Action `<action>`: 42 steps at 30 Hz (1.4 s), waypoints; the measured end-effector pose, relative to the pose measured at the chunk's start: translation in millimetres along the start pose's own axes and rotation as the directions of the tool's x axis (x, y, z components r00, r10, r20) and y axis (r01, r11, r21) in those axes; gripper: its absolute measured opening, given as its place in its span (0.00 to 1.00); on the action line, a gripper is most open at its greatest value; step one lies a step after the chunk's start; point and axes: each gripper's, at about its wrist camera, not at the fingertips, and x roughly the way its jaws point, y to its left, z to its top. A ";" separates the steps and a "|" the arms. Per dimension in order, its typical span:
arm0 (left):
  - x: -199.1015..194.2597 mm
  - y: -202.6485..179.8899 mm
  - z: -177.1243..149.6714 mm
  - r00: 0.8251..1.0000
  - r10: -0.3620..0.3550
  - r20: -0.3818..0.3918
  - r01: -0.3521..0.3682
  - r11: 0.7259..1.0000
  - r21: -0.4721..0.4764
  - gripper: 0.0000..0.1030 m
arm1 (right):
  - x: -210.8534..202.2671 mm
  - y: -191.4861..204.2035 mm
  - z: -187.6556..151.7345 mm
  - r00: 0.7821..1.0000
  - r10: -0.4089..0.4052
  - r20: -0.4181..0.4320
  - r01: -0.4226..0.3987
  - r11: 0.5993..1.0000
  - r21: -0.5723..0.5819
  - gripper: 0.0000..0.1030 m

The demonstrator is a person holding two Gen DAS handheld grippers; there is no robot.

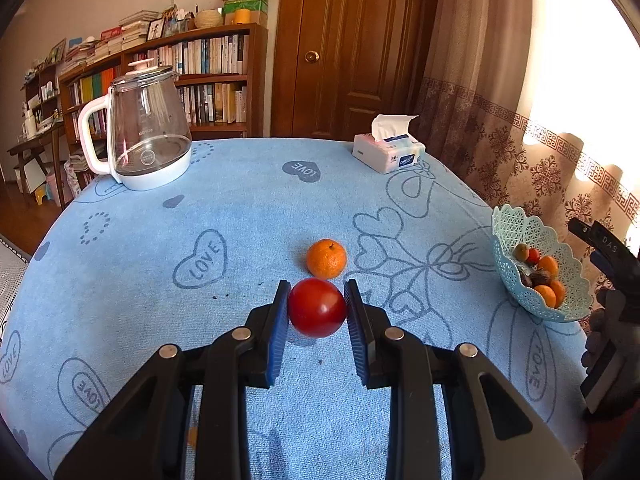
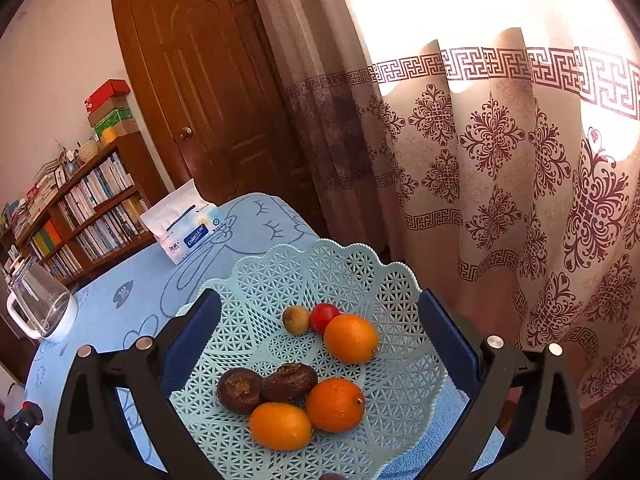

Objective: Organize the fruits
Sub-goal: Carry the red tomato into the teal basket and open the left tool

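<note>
The left gripper (image 1: 317,306) is clamping a smooth red tomato (image 1: 318,307) just above the blue terry tablecloth (image 1: 248,220), near a dimpled tangerine (image 1: 326,258). The right gripper (image 2: 320,340) is standing wide open, empty, around the lattice plastic basket (image 2: 360,268) of fruit.

left tool (image 1: 317,307) grips red tomato (image 1: 317,307) above blue tablecloth (image 1: 240,220)
</note>
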 end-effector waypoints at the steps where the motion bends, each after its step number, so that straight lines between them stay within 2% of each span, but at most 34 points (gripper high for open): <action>1: -0.1 -4.7 1.1 1.000 -0.011 0.001 0.011 1.000 0.009 0.27 | -1.2 1.2 -0.9 1.000 -0.004 0.008 0.004 1.000 -0.008 0.97; 6: 3.7 -29.9 9.0 0.997 -0.076 -0.002 0.076 0.996 0.047 0.27 | -5.8 2.4 -6.9 0.996 -0.060 0.065 0.061 0.998 -0.016 0.97; 15: 24.3 -91.2 19.4 0.981 -0.196 -0.009 0.196 0.972 0.131 0.27 | -4.5 -10.4 -10.6 0.993 -0.098 0.070 0.096 0.995 0.039 0.97; 26: 53.5 -162.2 20.9 0.942 -0.331 -0.059 0.335 0.918 0.212 0.27 | -2.4 -19.8 -11.9 0.990 -0.133 0.054 0.128 0.987 0.097 0.97; 34: 65.3 -183.0 13.5 0.921 -0.378 -0.098 0.391 0.888 0.244 0.28 | -3.9 -21.1 -12.5 0.989 -0.136 0.060 0.129 0.986 0.105 0.97; 35: 66.4 -182.8 13.6 0.920 -0.378 -0.101 0.391 0.888 0.242 0.33 | -3.7 -21.2 -12.5 0.989 -0.136 0.059 0.129 0.986 0.106 0.97; 36: 66.7 -181.6 13.5 0.921 -0.377 -0.100 0.390 0.890 0.236 0.44 | -3.6 -21.3 -12.6 0.989 -0.136 0.058 0.130 0.986 0.105 0.97; 37: 66.6 -179.5 13.5 0.922 -0.376 -0.094 0.388 0.893 0.229 0.48 | -3.6 -21.3 -12.6 0.989 -0.136 0.059 0.129 0.986 0.105 0.97; 42: 67.3 -168.5 13.4 0.930 -0.355 -0.092 0.366 0.906 0.212 0.49 | -3.8 -21.1 -12.8 0.989 -0.137 0.061 0.130 0.986 0.105 0.97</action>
